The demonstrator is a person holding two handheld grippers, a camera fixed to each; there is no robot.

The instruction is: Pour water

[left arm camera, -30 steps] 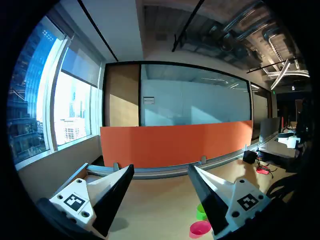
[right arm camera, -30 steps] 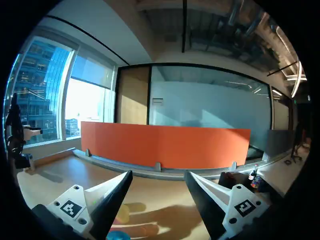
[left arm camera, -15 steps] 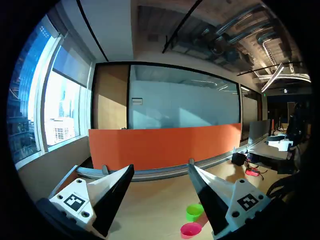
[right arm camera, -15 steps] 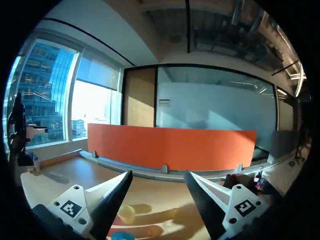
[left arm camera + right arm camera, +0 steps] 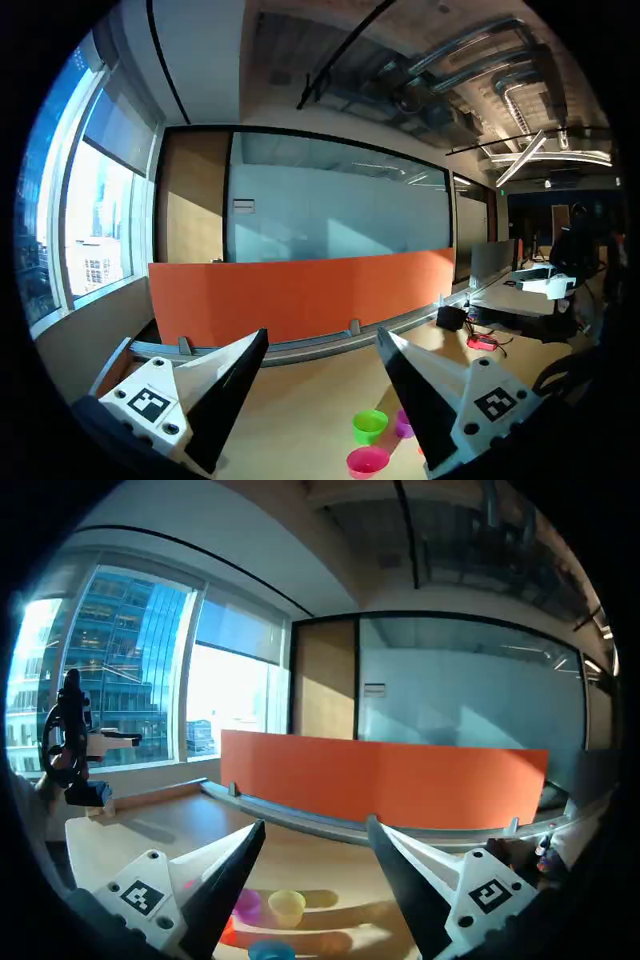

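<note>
Left gripper view: left claw [image 5: 321, 332] agape, right claw [image 5: 316, 821] likewise, over a wooden desk [image 5: 304, 404] by an orange divider [image 5: 296, 296].

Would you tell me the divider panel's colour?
Orange; the panel shows best in the right gripper view.

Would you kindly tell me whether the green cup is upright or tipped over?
Upright: the green cup stands on its base on the wooden desk, round mouth facing up. Whether it holds water, I cannot tell.
</note>
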